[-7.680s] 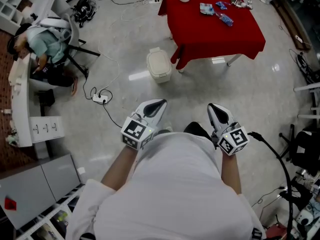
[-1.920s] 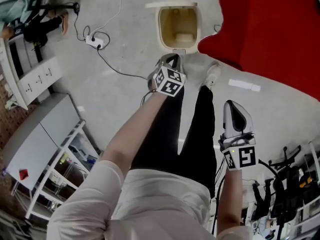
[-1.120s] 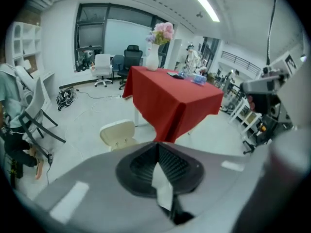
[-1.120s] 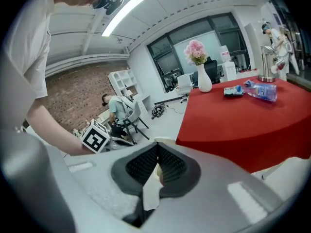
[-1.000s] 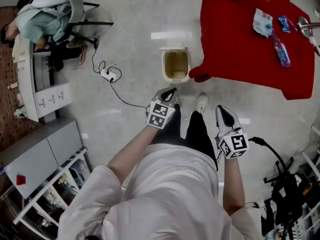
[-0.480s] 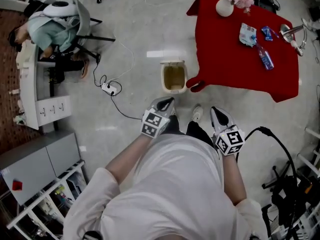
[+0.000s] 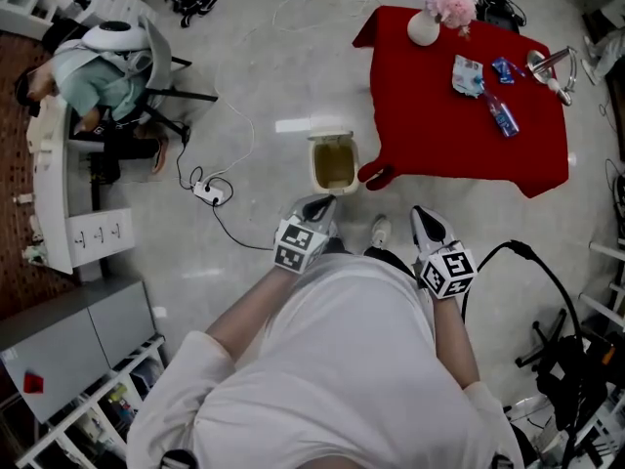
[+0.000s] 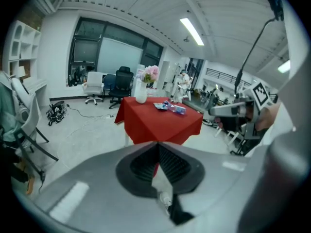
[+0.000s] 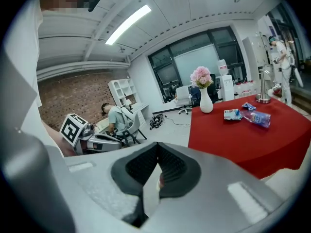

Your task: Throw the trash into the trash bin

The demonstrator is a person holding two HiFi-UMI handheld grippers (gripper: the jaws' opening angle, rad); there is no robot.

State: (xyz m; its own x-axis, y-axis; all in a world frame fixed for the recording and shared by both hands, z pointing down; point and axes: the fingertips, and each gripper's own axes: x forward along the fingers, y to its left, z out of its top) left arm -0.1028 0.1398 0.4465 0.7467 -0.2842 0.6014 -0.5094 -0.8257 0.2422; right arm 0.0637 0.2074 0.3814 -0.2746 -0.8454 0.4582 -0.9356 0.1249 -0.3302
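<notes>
1. Head view: The left gripper (image 7: 319, 202) and the right gripper (image 7: 421, 213) are held up in front of the person's body. Neither one has anything in it. The trash bin (image 7: 333, 162) stands on the floor with its lid up, just beside the near left corner of the red table (image 7: 439, 135). The trash (image 7: 468, 74) and a bottle (image 7: 500, 116) lie on the table, nearer its far edge. A vase (image 7: 425, 27) stands at the far left corner.
2. Left gripper view: The left gripper (image 8: 158, 145) has its two fingers pressed together with nothing between them. The red table (image 8: 160, 123) is ahead.
3. Right gripper view: The right gripper (image 9: 158, 160) has its fingers squeezed together too, with nothing in them. The trash (image 9: 232, 114) and bottle (image 9: 257, 118) lie on the table (image 9: 243, 140).
</notes>
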